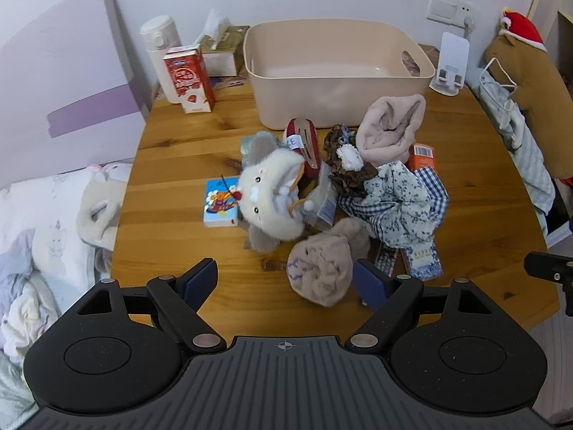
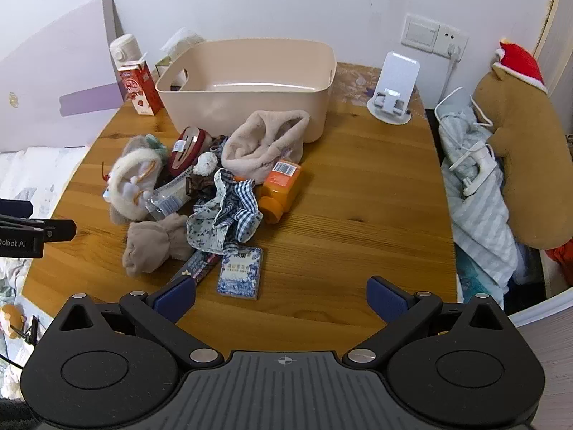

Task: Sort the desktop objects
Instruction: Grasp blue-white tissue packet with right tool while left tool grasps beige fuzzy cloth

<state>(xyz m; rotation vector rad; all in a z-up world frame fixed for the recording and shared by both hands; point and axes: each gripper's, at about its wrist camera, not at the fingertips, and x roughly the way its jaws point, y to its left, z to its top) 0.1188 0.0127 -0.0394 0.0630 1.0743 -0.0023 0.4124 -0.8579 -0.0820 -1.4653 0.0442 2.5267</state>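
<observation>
Here, a round wooden table (image 1: 186, 132) fills both views, pushed against a white wall. At its far side sits a beige plastic tub (image 1: 336, 68), nothing visible inside. The clutter to be sorted lies in a heap just in front of the tub, near the table's middle.

Biggest in the heap: a pink fleece hat (image 1: 390, 129), mouth up, just beside the tub's front wall. Next, a cream plush cat toy (image 1: 272, 197) on the heap's left side, then a bunched checked and floral cloth (image 1: 397, 200) on the right. A rolled beige sock (image 1: 322, 268) lies nearest the left gripper. An orange bottle (image 2: 283, 186) lies on its side, cap toward the camera, touching the hat. A red case (image 1: 304, 143) with a hair clip on it rests behind the plush cat. A blue-and-white patterned box (image 2: 241, 272) lies flat at the near edge of the heap; a small blue card pack (image 1: 222, 202) lies left of the cat.

Off the heap: a red milk carton (image 1: 189, 79) and a white flask (image 1: 159, 46) stand at the back left, a white phone stand (image 2: 395, 86) at the back right.

Left gripper (image 1: 286, 283): jaws spread wide, nothing between them, hanging over the table by the sock. Right gripper (image 2: 281, 301): jaws spread wide, holding nothing, over bare wood.
</observation>
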